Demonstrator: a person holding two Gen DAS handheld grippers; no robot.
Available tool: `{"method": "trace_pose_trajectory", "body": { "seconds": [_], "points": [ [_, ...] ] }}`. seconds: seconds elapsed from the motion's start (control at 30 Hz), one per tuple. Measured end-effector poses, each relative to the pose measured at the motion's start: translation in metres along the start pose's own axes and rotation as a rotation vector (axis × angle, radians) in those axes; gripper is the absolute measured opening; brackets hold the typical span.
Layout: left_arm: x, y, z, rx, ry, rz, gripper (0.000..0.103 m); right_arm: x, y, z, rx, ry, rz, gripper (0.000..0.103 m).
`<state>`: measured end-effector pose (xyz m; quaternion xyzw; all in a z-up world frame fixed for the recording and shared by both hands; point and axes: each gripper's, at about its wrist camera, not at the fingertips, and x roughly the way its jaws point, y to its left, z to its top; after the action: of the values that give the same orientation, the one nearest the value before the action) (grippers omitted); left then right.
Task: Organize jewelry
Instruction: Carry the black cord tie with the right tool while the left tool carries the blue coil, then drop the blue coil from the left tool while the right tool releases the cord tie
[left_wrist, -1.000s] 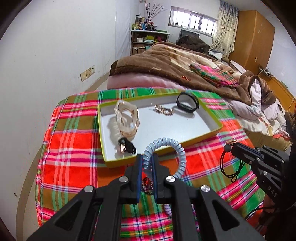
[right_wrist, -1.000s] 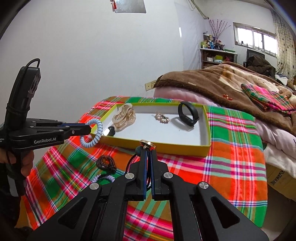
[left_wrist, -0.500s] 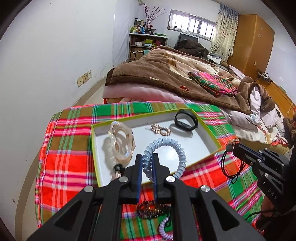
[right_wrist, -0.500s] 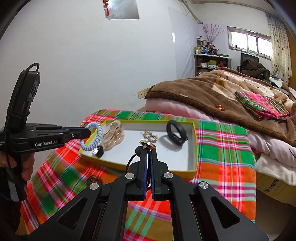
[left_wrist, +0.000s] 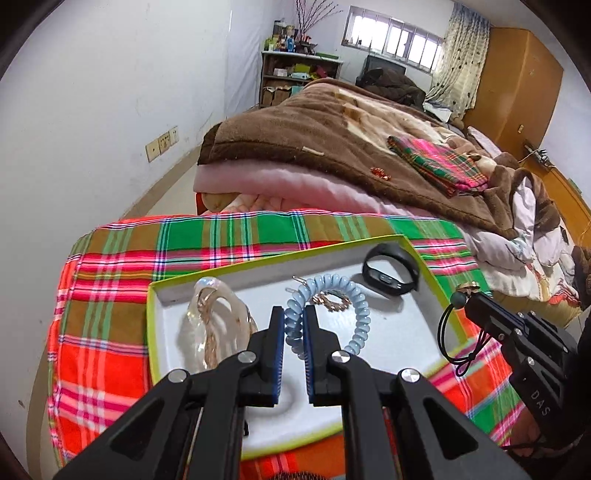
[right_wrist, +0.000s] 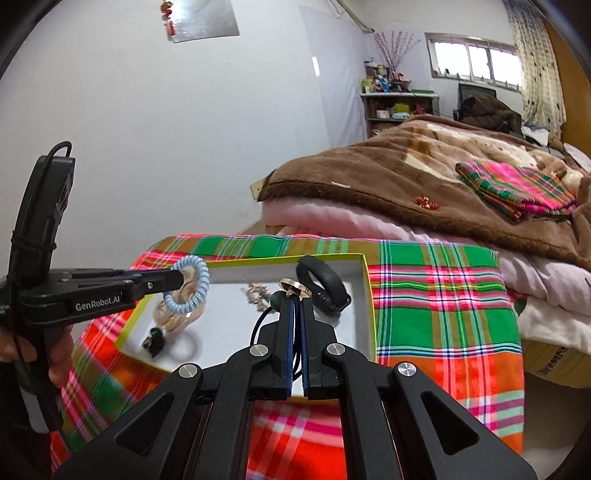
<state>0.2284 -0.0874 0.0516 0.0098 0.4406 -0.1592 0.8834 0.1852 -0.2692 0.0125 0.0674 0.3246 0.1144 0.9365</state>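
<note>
- Left gripper (left_wrist: 294, 321) pinches a blue coil band (left_wrist: 325, 310), held above the tray (left_wrist: 436, 350).
- Right gripper (right_wrist: 295, 306) is clamped on a black cord (right_wrist: 258, 325) with a gold charm (right_wrist: 293, 285), over the tray's 5 o'clock side.
- In the tray: clear claw clip (left_wrist: 212, 325) at 9 o'clock, black wristband (left_wrist: 389, 273) at 1 o'clock, gold chain (left_wrist: 332, 301) centre.
- The tray sits on a plaid cloth (left_wrist: 110, 295).

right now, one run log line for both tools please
left tool: shut on blue coil hair tie above tray | right tool: shut on black cord hair tie at tray
</note>
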Motion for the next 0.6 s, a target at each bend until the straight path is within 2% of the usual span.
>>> {"method": "trace_pose_trajectory", "body": {
  "seconds": [0.17, 0.6],
  "points": [
    [0.023, 0.003, 0.003, -0.008, 0.039, -0.004, 0.01, 0.023, -0.007, 0.001, 0.025, 0.025, -0.012, 0.003],
    [0.055, 0.004, 0.001, 0.003, 0.096, 0.007, 0.01, 0.061, -0.007, -0.01, -0.047, 0.127, -0.037, 0.003]
  ]
}}
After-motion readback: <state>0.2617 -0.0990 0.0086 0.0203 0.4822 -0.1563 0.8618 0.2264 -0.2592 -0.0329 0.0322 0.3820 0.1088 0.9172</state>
